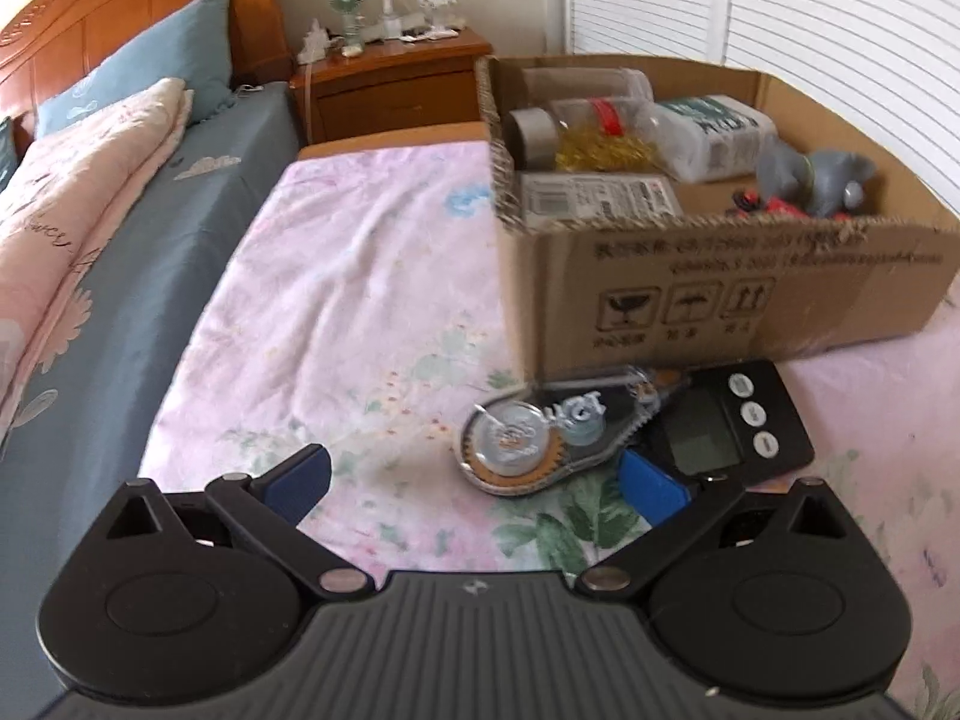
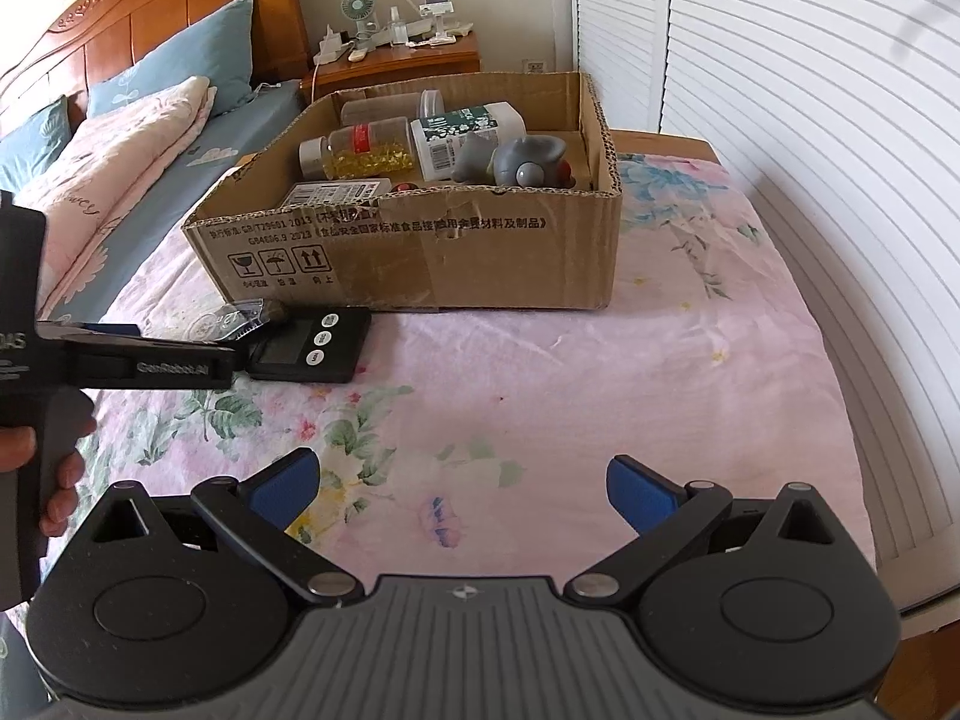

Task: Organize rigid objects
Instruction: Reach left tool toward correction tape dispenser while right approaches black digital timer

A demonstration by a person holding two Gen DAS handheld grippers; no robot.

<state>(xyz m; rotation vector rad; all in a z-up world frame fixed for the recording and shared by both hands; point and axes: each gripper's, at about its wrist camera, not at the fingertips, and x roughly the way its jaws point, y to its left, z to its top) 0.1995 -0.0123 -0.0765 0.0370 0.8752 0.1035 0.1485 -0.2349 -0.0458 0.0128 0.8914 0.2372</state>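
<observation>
While two things lie outside cardboard box (image 2: 420, 252), pick-up step is on. Left gripper (image 1: 474, 480) wide open, holds nothing, low over pink sheet (image 1: 360, 276), near tape roller (image 1: 540, 432). Roller leans on black scale (image 1: 738, 426), both just near of box front. Right gripper (image 2: 459, 489) open too, empty, far right. Next, I think: slide fwd, close on roller w/o bumping scale.
</observation>
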